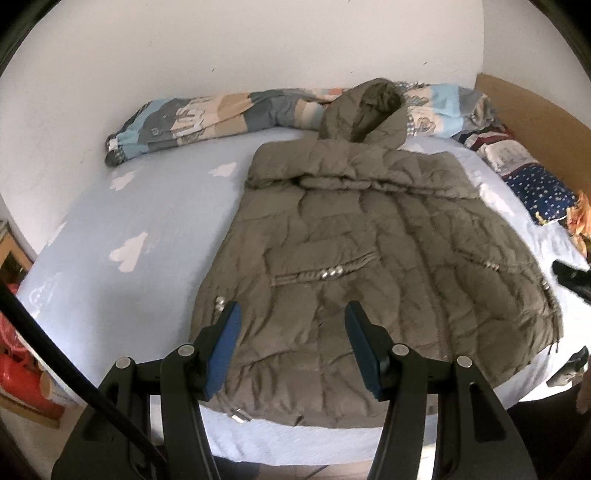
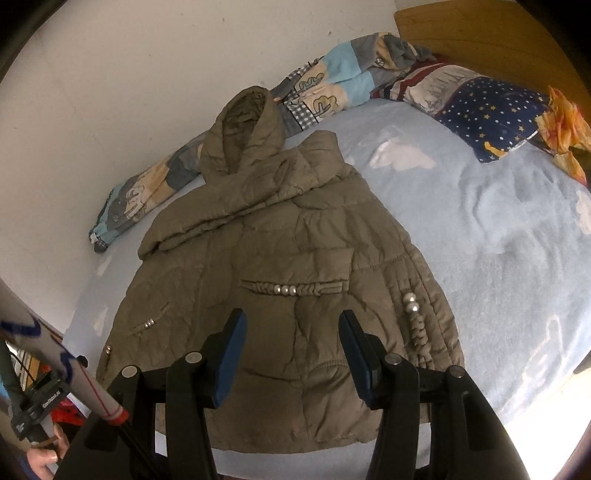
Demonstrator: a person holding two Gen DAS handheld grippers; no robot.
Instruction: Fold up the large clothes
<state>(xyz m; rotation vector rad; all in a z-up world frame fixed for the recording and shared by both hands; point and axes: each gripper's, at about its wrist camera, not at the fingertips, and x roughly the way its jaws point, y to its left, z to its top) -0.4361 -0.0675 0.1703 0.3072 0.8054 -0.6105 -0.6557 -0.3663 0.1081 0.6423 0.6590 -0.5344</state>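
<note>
An olive-brown quilted hooded jacket point(image 1: 369, 251) lies flat on the bed, hood toward the wall, sleeves folded in across the body, hem nearest me. It also shows in the right wrist view point(image 2: 280, 280), with pearl trim on the pockets. My left gripper point(image 1: 291, 314) is open and empty above the jacket's lower left part. My right gripper point(image 2: 291, 325) is open and empty above the jacket's lower middle. The tip of the right gripper point(image 1: 570, 277) shows at the right edge of the left wrist view.
The bed has a light blue sheet point(image 1: 147, 206) with white clouds. A rolled patchwork duvet point(image 1: 207, 114) lies along the white wall. A star-print pillow point(image 2: 491, 110) and an orange cloth point(image 2: 565, 122) lie by the wooden headboard point(image 2: 480, 33). Red items point(image 1: 18, 373) stand at the left.
</note>
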